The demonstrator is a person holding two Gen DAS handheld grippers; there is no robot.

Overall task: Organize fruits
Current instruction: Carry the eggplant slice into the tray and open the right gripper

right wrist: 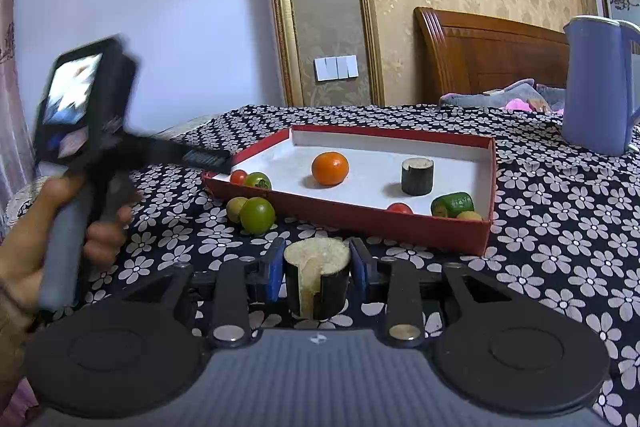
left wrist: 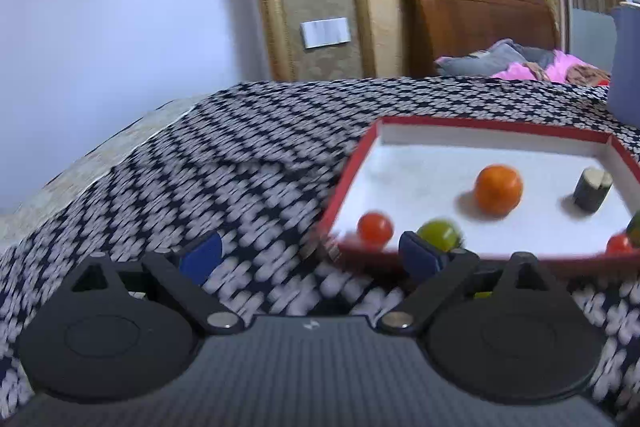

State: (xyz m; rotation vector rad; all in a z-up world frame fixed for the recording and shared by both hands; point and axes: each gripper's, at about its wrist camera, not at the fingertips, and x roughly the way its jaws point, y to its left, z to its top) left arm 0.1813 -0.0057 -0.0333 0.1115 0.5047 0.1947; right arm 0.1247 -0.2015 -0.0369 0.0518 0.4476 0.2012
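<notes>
A red tray [right wrist: 360, 217] with a white floor holds an orange [right wrist: 330, 168], a dark cut stalk piece [right wrist: 417, 176], red tomatoes [right wrist: 239, 177], and green fruits [right wrist: 453, 204]. Two green fruits [right wrist: 257, 215] lie on the cloth in front of the tray. My right gripper [right wrist: 317, 263] is shut on a dark cut stalk piece [right wrist: 317, 277], just short of the tray's near wall. My left gripper [left wrist: 308, 253] is open and empty at the tray's [left wrist: 352, 163] left near corner; it shows blurred in the right wrist view [right wrist: 208, 159]. The orange [left wrist: 499, 189] shows there too.
A blue jug [right wrist: 598, 85] stands at the back right of the table. The table has a dark flowered cloth [right wrist: 560, 227]. A bed with a wooden headboard [right wrist: 492, 59] is behind. The table's left edge [left wrist: 120, 155] drops off near the left gripper.
</notes>
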